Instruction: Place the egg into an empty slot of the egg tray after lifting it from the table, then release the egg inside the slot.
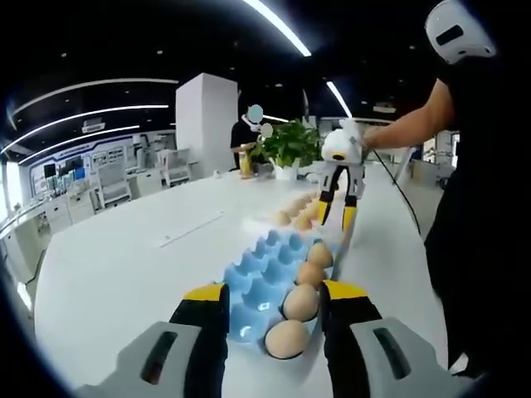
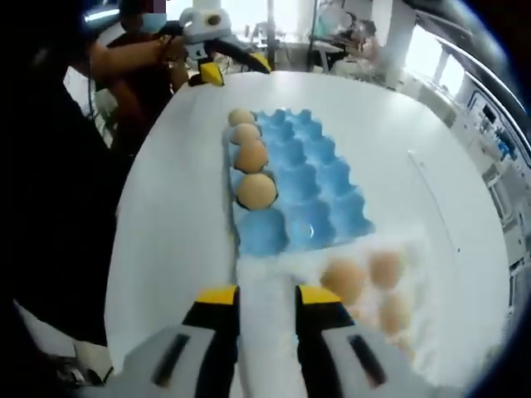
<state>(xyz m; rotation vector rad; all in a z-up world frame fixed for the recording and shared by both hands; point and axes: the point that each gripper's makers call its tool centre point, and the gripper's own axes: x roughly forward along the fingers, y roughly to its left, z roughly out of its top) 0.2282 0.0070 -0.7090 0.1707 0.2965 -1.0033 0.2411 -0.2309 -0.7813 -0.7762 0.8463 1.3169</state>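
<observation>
Left gripper view: the left gripper [image 1: 274, 300] hangs open and empty over the near end of the blue tray [image 1: 259, 282], on the white table [image 1: 124, 265]. Four eggs [image 1: 287, 338] fill the tray's right-hand row. Beyond it loose eggs [image 1: 294, 211] lie on the table, the right gripper [image 1: 338, 217] above them, open, holding nothing. Right gripper view: near its jaws, loose eggs [image 2: 369, 278] lie just short of the tray [image 2: 307, 191].
</observation>
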